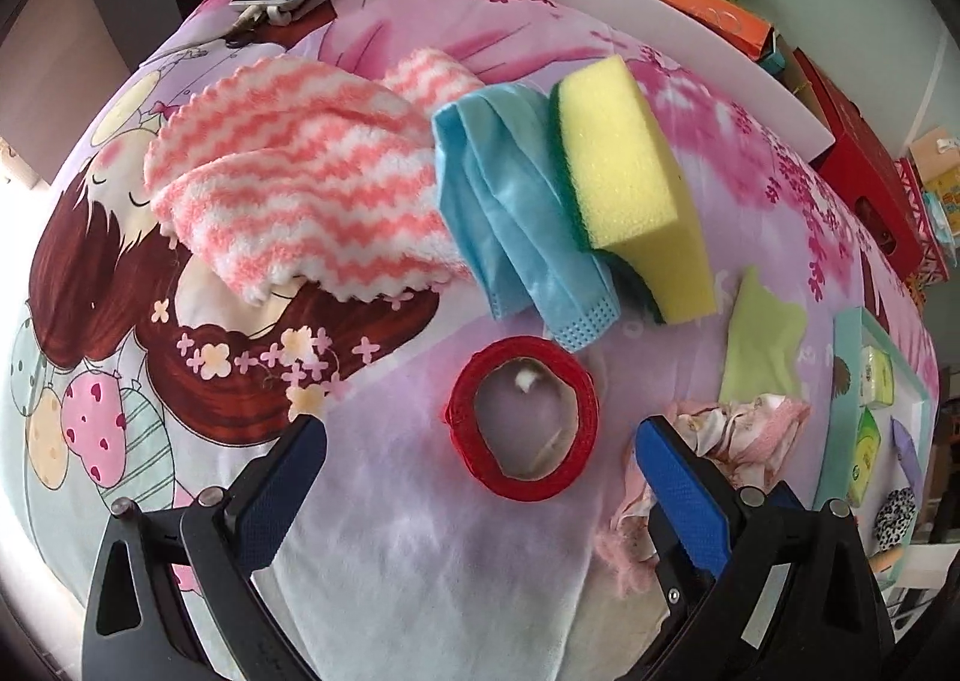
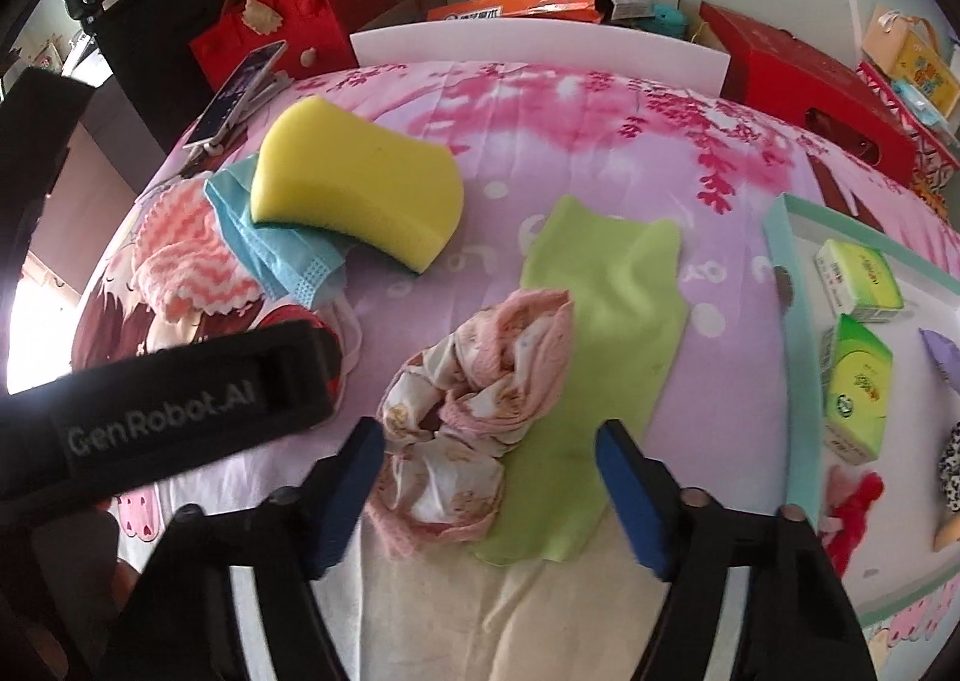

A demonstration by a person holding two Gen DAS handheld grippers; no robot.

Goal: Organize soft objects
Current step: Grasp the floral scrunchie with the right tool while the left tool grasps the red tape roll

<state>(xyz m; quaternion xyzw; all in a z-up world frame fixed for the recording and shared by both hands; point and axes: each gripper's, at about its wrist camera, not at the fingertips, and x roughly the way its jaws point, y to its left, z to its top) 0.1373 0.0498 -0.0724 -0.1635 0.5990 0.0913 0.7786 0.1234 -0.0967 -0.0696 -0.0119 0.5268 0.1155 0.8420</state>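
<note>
With jaws wide and empty, the right gripper (image 2: 489, 492) straddles the crumpled pink cloth (image 2: 474, 381) overlapping the green cloth (image 2: 600, 333) at 3 o'clock, so closing risks snagging both

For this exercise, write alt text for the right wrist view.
The open right gripper hovers over a crumpled pink floral cloth lying partly on a green cloth. Beyond, a yellow sponge rests on a blue face mask; a tray sits right.
</note>
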